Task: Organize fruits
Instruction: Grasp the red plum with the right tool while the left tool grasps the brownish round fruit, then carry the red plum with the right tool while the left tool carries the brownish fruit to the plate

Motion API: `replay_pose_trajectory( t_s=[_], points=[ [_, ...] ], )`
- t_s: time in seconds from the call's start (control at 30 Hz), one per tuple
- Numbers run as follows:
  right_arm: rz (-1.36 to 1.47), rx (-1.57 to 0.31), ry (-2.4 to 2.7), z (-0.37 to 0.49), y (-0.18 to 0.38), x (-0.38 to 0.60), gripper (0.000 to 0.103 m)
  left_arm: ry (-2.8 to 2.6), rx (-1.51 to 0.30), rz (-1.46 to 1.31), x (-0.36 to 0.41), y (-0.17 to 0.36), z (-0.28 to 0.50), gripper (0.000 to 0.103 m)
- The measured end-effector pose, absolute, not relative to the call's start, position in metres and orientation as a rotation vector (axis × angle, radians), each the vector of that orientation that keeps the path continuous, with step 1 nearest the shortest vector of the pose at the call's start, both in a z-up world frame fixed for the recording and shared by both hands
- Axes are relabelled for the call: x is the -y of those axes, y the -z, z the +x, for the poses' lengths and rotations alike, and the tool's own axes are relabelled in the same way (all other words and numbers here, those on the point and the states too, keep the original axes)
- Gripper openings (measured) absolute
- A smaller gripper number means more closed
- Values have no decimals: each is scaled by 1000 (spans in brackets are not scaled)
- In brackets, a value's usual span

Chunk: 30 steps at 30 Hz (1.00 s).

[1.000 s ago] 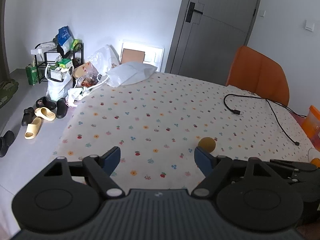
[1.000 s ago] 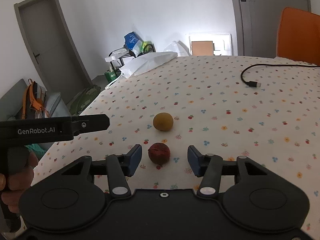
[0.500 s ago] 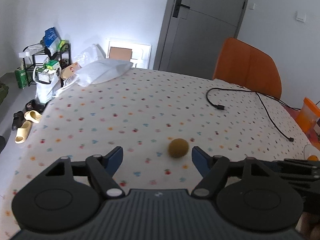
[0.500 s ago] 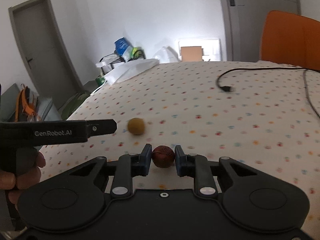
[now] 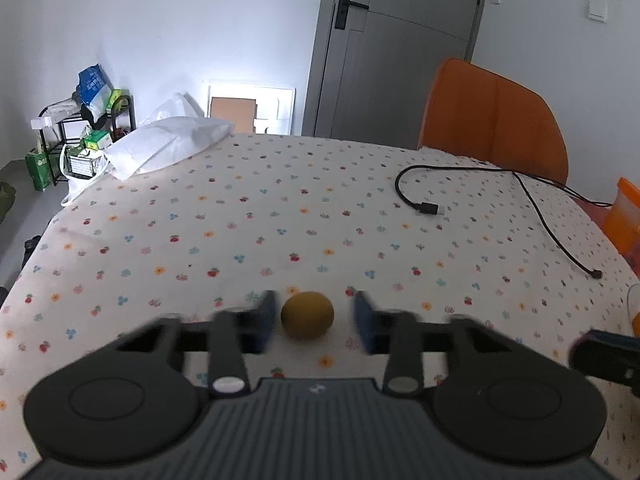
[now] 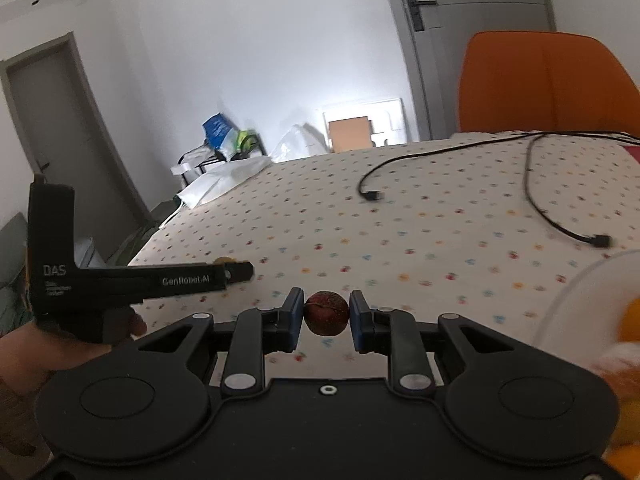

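While clenched on a dark red fruit (image 6: 326, 318), right gripper (image 6: 326, 316) lifted above the floral-clothed counter (image 6: 440, 216), beside a clear container (image 6: 592, 300) of orange fruit at right. Left gripper (image 5: 316, 318), fingers (image 5: 266, 318) released, straddling a yellow-brown fruit (image 5: 307, 315) resting on the cloth. Farther back: black cable (image 5: 480, 200), white bag (image 5: 168, 148), orange chair (image 5: 492, 120).

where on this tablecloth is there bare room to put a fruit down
Widest bare patch: the tablecloth between the white bag at the far left corner and the black cable. Crowded: the near edge, with the yellow fruit between the left gripper fingers, and the clear container at right.
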State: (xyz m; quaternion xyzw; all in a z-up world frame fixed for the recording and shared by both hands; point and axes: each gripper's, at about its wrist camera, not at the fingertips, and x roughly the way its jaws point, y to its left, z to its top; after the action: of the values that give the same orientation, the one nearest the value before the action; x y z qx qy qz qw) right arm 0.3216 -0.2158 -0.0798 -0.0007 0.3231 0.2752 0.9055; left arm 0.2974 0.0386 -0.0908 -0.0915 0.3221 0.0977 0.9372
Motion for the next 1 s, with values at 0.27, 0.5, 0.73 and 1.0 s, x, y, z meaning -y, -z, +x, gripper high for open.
replay_pose_trajectory(
  t_s=[0.27, 0.5, 0.73, 1.0],
  points=[
    [29, -651, -540, 317, 77, 236, 23, -185, -640, -174, -28, 82, 285, 26],
    [35, -623, -549, 302, 68, 242, 23, -157, -611, -164, -14, 66, 268, 26],
    [37, -591, -535, 283, 57, 255, 23, -119, -586, -159, 6, 55, 250, 26],
    [41, -564, -504, 259, 51, 275, 23, -70, -557, -166, 30, 46, 227, 26]
  ],
)
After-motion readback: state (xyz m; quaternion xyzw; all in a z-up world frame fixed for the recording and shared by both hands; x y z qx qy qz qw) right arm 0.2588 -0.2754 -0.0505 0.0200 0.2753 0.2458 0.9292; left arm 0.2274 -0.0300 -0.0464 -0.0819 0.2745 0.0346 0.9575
